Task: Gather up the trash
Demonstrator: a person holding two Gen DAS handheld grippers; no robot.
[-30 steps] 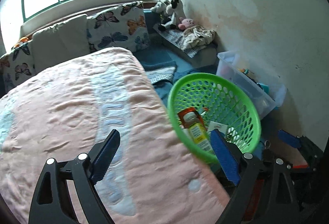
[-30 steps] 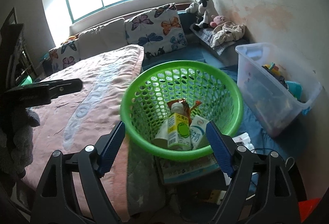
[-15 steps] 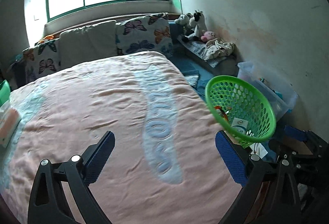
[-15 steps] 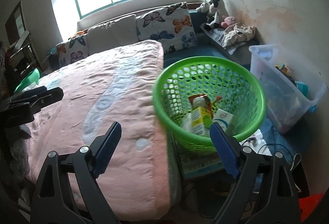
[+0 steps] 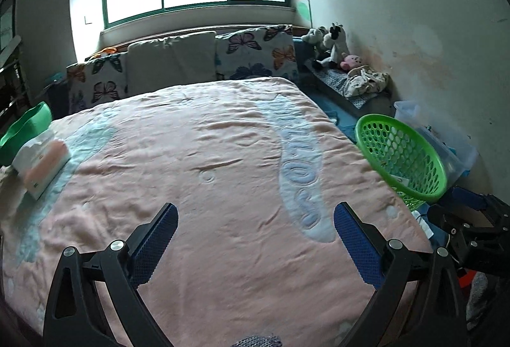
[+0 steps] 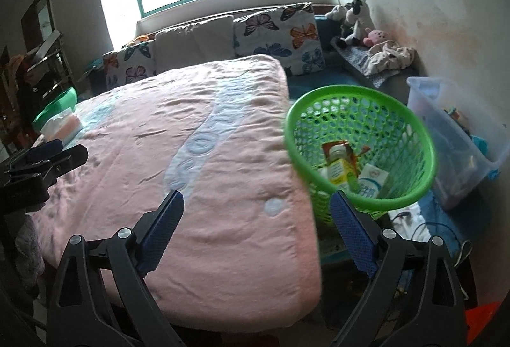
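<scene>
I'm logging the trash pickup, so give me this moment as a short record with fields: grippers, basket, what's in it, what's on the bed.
left gripper: open, nothing between the jaws, over the blanket
right gripper: open, jaws just widened, nothing between them
basket: green, beside the bed
basket contents: yellow carton, white carton, orange wrapper
on bed: tissue pack at the far left edge
</scene>
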